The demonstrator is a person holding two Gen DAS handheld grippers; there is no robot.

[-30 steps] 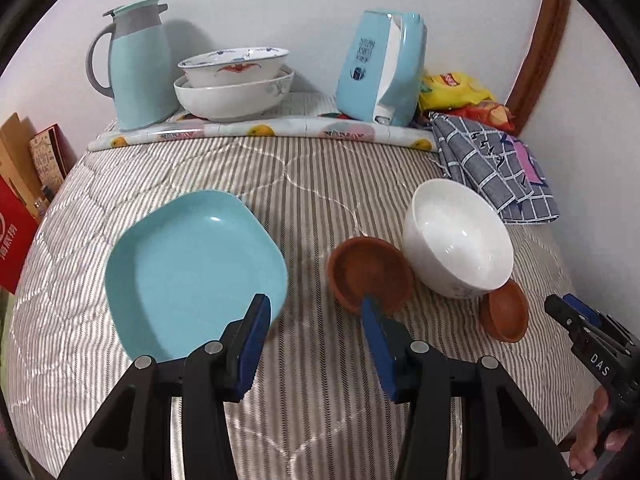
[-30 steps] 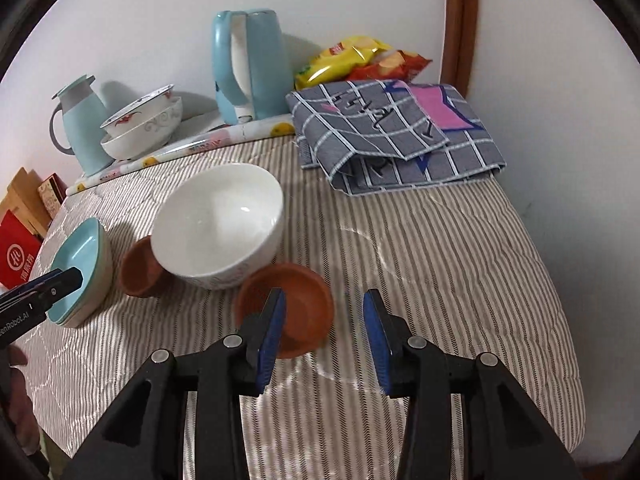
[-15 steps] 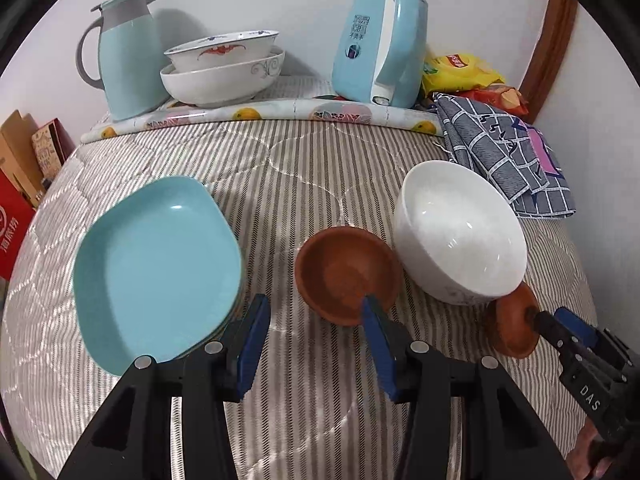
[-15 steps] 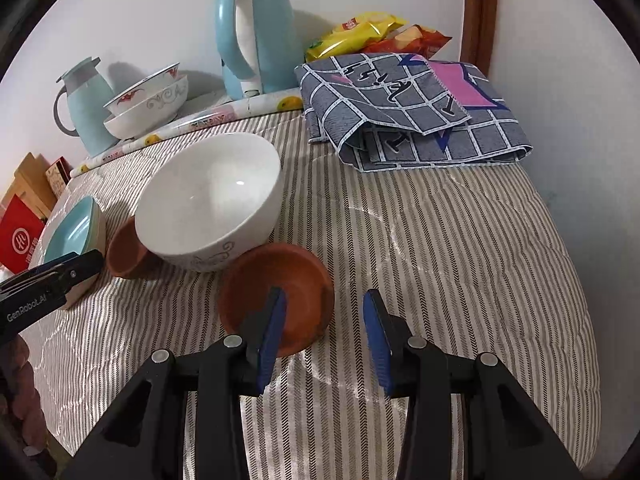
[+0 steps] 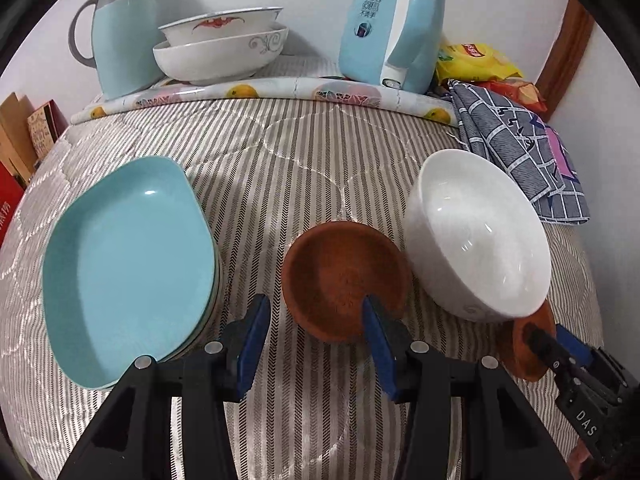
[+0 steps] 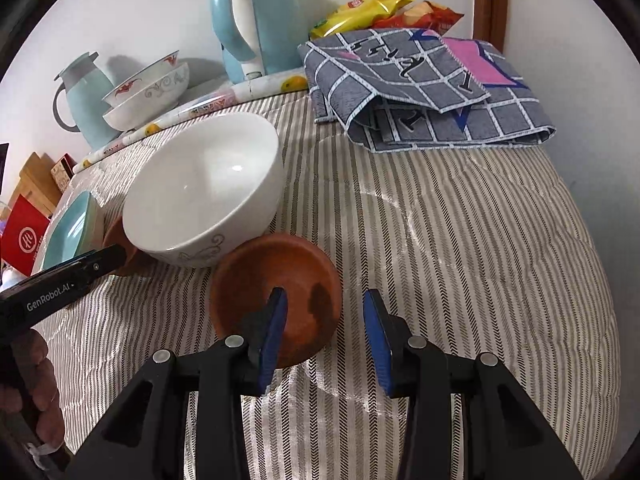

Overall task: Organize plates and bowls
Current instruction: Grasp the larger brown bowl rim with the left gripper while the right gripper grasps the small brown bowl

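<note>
On the striped bed (image 5: 304,168), left to right: one stack of teal plates (image 5: 128,264), two brown saucers (image 5: 344,276) (image 6: 276,296) flanking one white bowl (image 5: 476,236). The left gripper (image 5: 316,344) has jaws spread around the first saucer's near rim. The right gripper (image 6: 324,336), jaws also spread, straddles the second saucer's edge.

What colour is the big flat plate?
Light turquoise blue: the shallow, squarish ceramic plate shows best in the left wrist view.

left gripper (image 5: 314,328): jaws apart (low) | right gripper (image 6: 325,326): jaws apart
</note>
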